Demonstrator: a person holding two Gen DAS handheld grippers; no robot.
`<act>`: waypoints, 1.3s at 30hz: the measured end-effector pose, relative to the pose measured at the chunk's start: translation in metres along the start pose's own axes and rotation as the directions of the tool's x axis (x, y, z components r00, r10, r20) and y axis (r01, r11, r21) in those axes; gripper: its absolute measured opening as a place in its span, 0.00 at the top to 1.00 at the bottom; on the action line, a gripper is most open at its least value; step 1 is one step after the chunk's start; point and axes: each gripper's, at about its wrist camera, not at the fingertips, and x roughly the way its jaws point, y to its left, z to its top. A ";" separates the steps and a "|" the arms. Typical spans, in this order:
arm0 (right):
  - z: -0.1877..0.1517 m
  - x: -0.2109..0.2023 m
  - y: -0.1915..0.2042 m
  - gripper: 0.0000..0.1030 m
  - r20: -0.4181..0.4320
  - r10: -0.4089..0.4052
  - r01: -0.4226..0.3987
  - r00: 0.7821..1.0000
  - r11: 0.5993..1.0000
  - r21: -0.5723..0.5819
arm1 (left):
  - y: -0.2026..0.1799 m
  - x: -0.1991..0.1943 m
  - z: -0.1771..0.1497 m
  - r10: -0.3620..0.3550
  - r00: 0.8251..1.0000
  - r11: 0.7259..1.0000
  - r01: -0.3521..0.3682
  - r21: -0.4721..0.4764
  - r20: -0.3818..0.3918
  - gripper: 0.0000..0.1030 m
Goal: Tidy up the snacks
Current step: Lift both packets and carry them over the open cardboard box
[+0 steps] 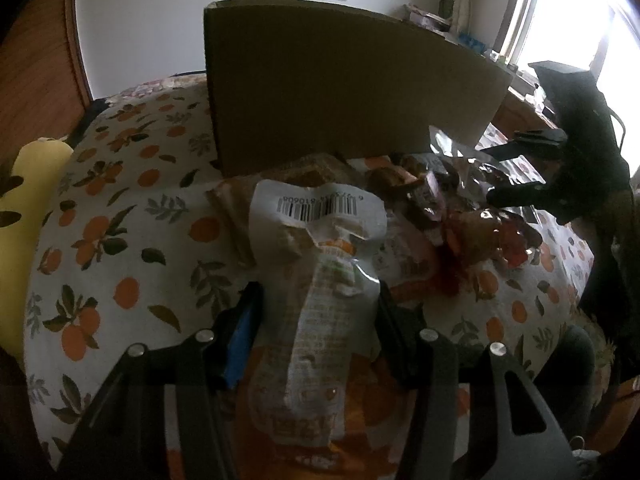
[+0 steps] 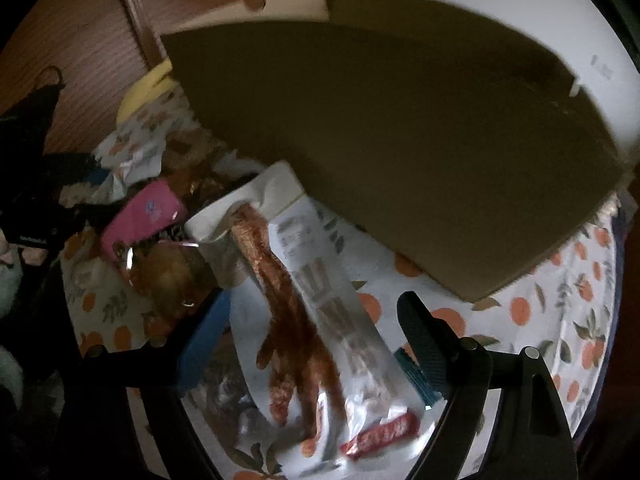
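In the left wrist view a white snack packet [image 1: 320, 216] with a barcode stands up between the fingers of my left gripper [image 1: 318, 320], which is shut on its crumpled lower half. In the right wrist view a clear packet [image 2: 320, 280] of long reddish-brown snack lies on the orange-print cloth [image 2: 560, 320]. My right gripper [image 2: 316, 332] straddles it, open. Its blue-padded finger [image 2: 208, 332] is at the packet's left edge and cloth shows beside the other finger. The left wrist view also shows the right gripper [image 1: 500, 172] over a pile of snacks [image 1: 432, 196].
A tall cardboard box [image 1: 340, 92] [image 2: 400, 152] stands just behind the snacks. A pink packet [image 2: 144, 216] and a shiny clear bag [image 2: 168, 276] lie left of the right gripper, a small red packet [image 2: 384, 432] under it. A yellow cushion [image 1: 24, 184] sits far left.
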 end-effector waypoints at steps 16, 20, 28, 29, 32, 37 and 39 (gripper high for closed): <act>-0.017 -0.004 0.026 0.37 0.031 -0.044 0.045 0.999 0.998 -0.034 | 0.000 -0.020 -0.002 -0.003 0.997 1.000 0.004 -0.013 0.073 0.49; -0.020 -0.013 0.026 0.37 0.070 -0.048 0.049 0.996 0.999 -0.017 | -0.004 -0.026 0.001 -0.004 0.996 1.000 0.005 -0.010 0.088 0.49; -0.022 -0.042 0.031 0.37 0.140 -0.051 0.052 0.989 0.999 -0.002 | -0.010 -0.046 0.010 0.006 0.990 1.000 -0.005 -0.003 0.139 0.49; -0.023 -0.047 0.032 0.37 0.152 -0.054 0.055 0.987 0.998 -0.003 | -0.011 -0.048 0.012 0.008 0.989 1.000 -0.007 -0.002 0.146 0.49; -0.021 -0.063 0.037 0.37 0.191 -0.056 0.058 0.980 0.998 -0.003 | -0.013 -0.058 0.019 0.011 0.985 1.000 -0.011 0.004 0.172 0.49; -0.008 -0.093 0.042 0.37 0.258 -0.065 0.069 0.964 0.998 -0.007 | -0.022 -0.076 0.042 0.013 0.977 0.999 -0.022 0.039 0.213 0.49; 0.000 -0.104 0.045 0.37 0.282 -0.076 0.083 0.956 0.997 -0.011 | -0.025 -0.081 0.052 0.019 0.974 0.998 -0.031 0.052 0.224 0.49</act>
